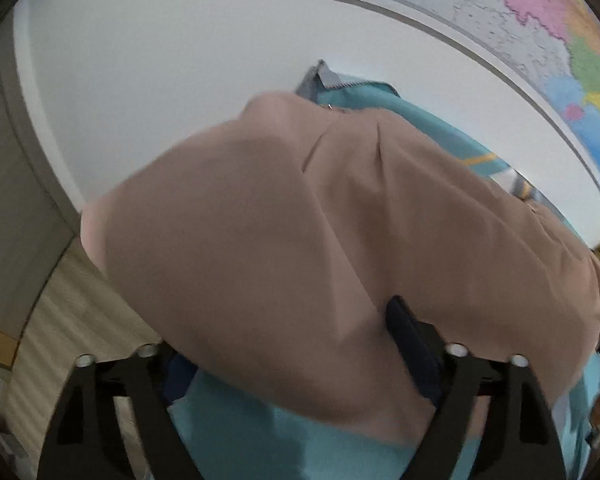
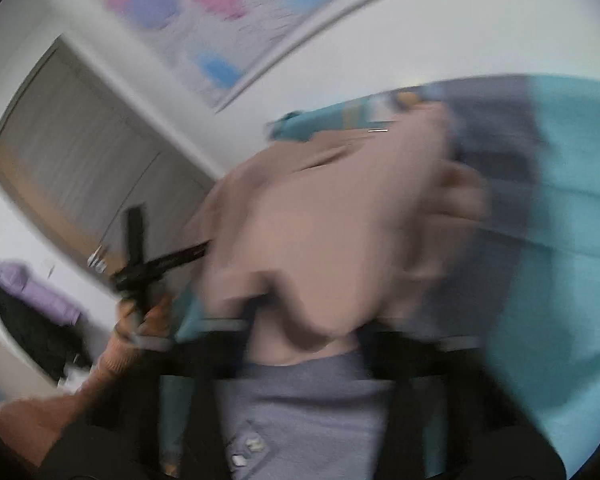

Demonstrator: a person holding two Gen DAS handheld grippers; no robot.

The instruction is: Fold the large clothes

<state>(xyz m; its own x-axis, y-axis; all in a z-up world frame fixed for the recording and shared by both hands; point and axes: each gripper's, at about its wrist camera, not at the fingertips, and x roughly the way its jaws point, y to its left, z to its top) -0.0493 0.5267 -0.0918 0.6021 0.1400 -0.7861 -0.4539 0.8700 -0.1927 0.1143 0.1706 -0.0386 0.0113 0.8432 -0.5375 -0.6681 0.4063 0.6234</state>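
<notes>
One pink garment (image 1: 300, 220) | left hand-held gripper (image 1: 288, 336) released | right hand-held gripper (image 2: 308, 328) clenched on it

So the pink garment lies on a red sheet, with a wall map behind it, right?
Not quite: the sheet under the pink garment is teal, not red. The left wrist view shows it clearly below and beyond the garment. The map does hang on the wall behind.
</notes>
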